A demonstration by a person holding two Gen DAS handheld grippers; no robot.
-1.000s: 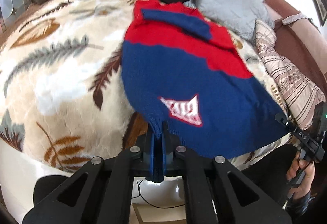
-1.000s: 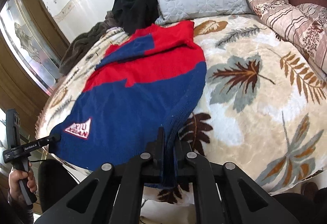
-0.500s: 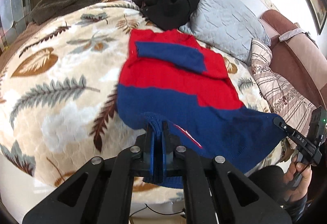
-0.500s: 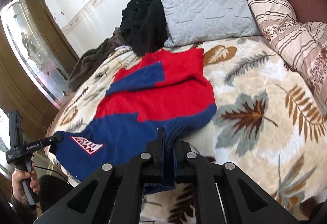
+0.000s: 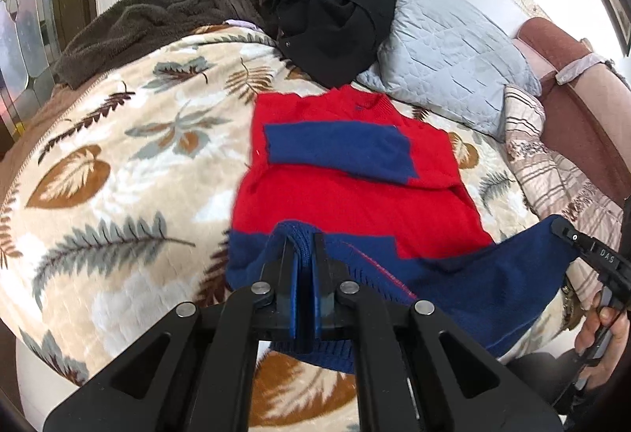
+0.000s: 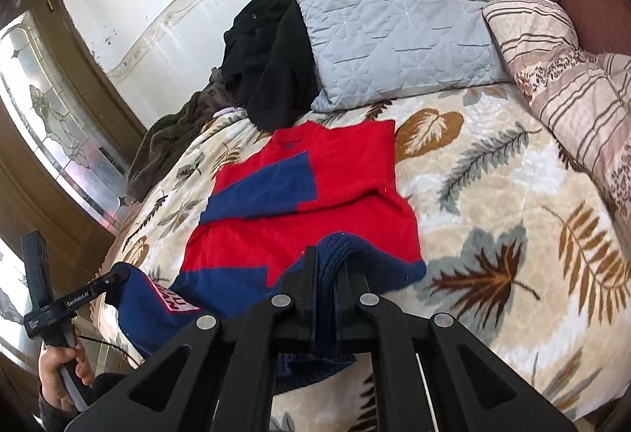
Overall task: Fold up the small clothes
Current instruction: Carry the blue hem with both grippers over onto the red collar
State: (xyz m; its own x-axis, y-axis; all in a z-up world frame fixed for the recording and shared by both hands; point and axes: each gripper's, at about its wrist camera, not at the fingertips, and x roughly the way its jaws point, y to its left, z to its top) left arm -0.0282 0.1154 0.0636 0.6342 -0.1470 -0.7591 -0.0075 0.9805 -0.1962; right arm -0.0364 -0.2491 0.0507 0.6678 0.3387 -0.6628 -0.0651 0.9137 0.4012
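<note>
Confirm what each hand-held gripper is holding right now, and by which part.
Both hold the red-and-blue sweater by its blue bottom hem: the left hand-held gripper at one corner, the right hand-held gripper at the other.

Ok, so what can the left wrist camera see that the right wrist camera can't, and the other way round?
Only the left wrist view shows the right gripper pinching the sweater's far blue hem corner. Only the right wrist view shows the left gripper at the other corner, the sweater's white and red logo patch, and the patterned glass door. Both show the red and blue sweater lifted by its hem over the leaf-print blanket, the black garment, and the grey quilted pillow.
</note>
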